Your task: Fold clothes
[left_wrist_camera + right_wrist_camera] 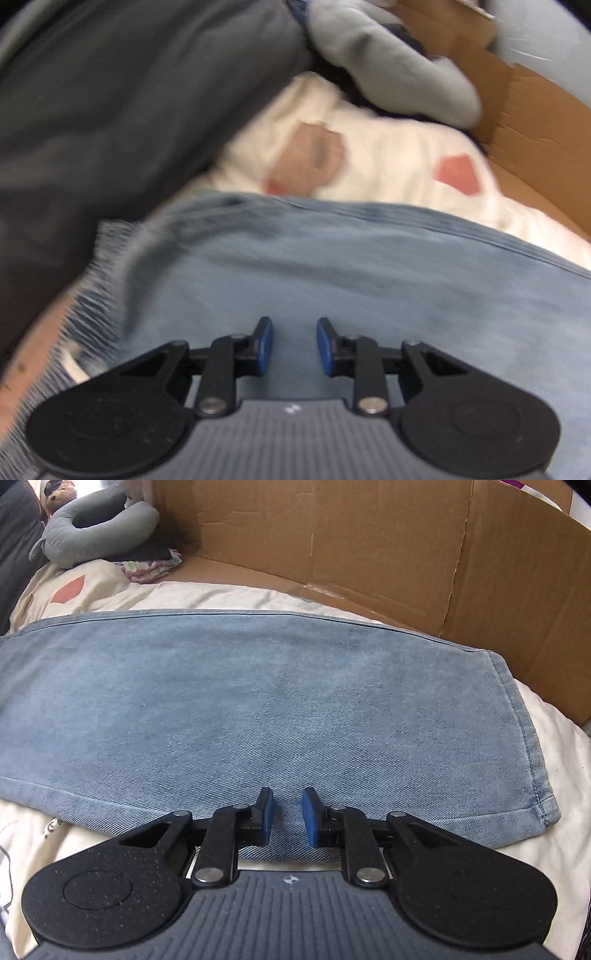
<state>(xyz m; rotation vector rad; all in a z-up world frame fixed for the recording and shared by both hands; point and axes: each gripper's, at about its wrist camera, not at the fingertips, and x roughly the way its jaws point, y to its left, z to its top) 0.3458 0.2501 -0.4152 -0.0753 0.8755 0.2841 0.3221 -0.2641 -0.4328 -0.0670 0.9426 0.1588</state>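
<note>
- Light denim jeans (258,709) flat on cream bedding (221,594), long axis left-right, hemmed end (532,746) toward bedding's right edge.
- Right gripper (287,821) low over near edge of jeans, jaws slightly apart, holding nothing.
- Left gripper (294,345) above the denim, jaws parted, empty.
- Cardboard wall (369,542) along far edge.

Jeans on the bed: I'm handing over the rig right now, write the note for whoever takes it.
Left tool: open, empty, over the frayed end of the jeans.
Right tool: open, empty, at the near edge of the jeans, close to the hemmed end.
The jeans lie flat lengthwise on the white bedding, in front of the cardboard.
Done: laid out, apparently leg on leg.
Left: grasp the ends and fold crosswise. Left view is blurred.
</note>
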